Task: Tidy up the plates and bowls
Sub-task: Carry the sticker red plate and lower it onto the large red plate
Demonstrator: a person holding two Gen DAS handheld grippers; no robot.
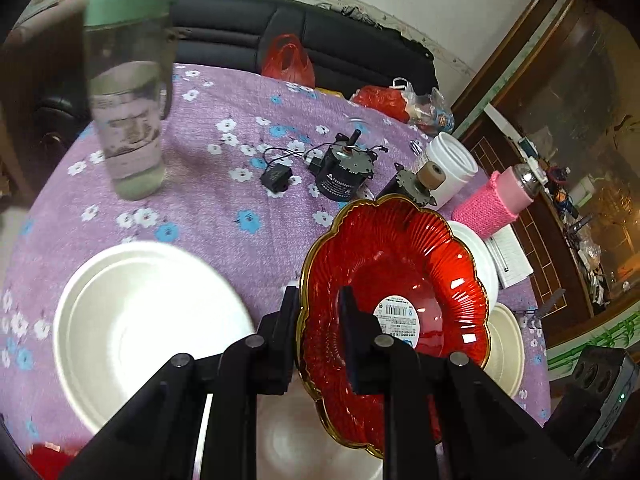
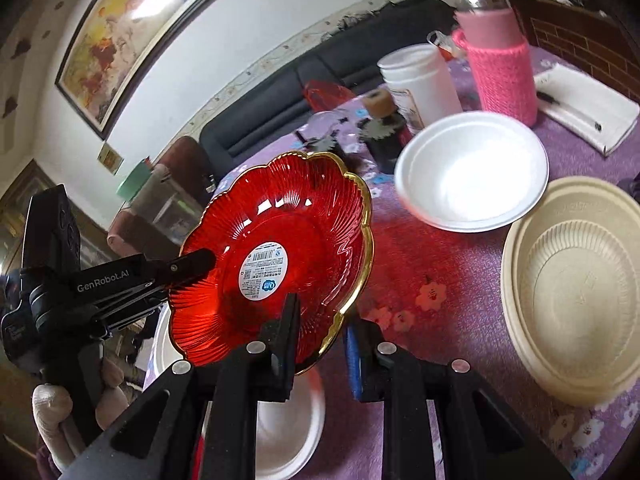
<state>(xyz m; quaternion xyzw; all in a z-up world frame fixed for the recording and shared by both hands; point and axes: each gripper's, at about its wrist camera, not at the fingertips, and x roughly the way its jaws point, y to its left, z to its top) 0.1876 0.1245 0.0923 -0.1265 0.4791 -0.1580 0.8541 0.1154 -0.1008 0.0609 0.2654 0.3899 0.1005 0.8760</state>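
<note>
The round table (image 1: 224,208), covered by a purple flowered cloth, is seen in both wrist views. Above it, tilted steeply and clear of the cloth, the red glass plate (image 2: 276,256) with a scalloped gold rim and a barcode sticker (image 2: 263,271) at its centre is held from two sides. The left gripper (image 1: 319,312) is clamped on one edge of the plate, one finger on each face of the rim. In the right wrist view the right gripper (image 2: 324,328) straddles the opposite edge, but the rim there sits against one finger only; whether it is truly pinched cannot be told.

The plate is judged stiff, fairly heavy, smooth and brittle. Its ribbed flange near the gold edge is the sensible place for a hold, and a slip onto the crockery below would probably chip it.

The remaining dishes are judged light and slightly flexible, easy to lift by the rim. Four are counted: a large white bowl (image 1: 148,332) to the left, a second white bowl (image 2: 472,168) farther back, a beige ribbed disposable bowl (image 2: 576,292) beside it, and another white dish (image 2: 288,436) partly hidden beneath the grippers.

Also counted on the cloth: two small geared motors (image 1: 344,168), one white jar (image 1: 450,166), one bottle in a pink knitted sleeve (image 2: 502,68), one green-lidded tumbler (image 1: 128,92).
</note>
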